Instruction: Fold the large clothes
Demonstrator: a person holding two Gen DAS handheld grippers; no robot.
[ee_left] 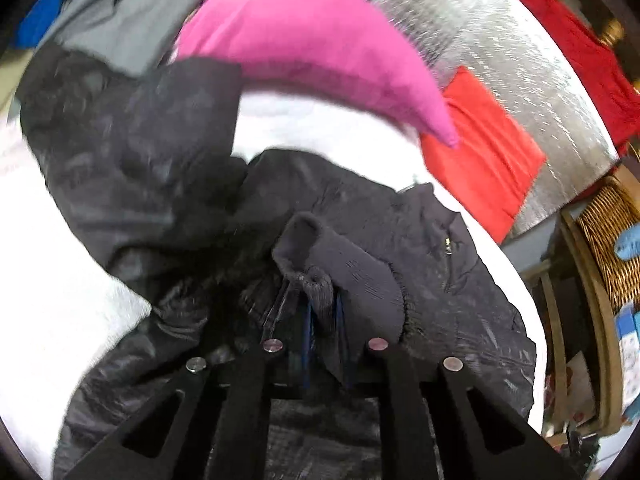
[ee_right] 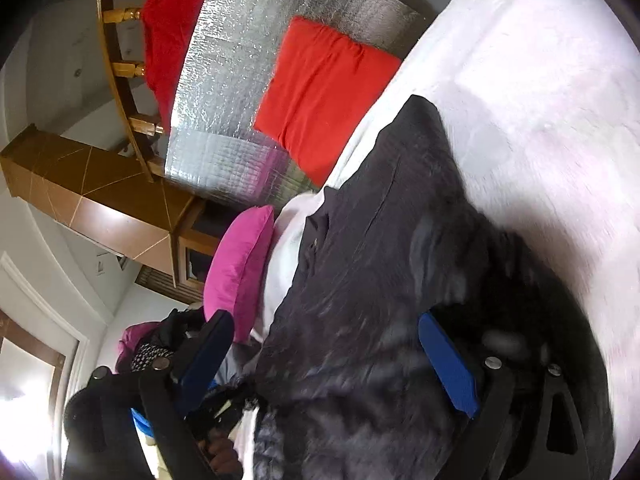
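A large black puffer jacket (ee_left: 152,168) lies crumpled on a white bed cover (ee_left: 52,312). My left gripper (ee_left: 320,312) is shut on the jacket's ribbed knit cuff (ee_left: 352,284), which bunches between the blue pads. In the right wrist view the jacket (ee_right: 380,248) lies across the white cover (ee_right: 540,80). My right gripper (ee_right: 324,356) is open, its blue pads (ee_right: 448,364) wide apart with jacket fabric lying between them; it grips nothing.
A pink cushion (ee_left: 304,36) and a red cushion (ee_left: 480,152) lie beyond the jacket, on a silver foil mat (ee_left: 500,40). A wicker basket (ee_left: 608,240) stands right. Grey and blue clothes (ee_left: 112,12) pile at the far left. Wooden bed rails (ee_right: 120,64) show in the right view.
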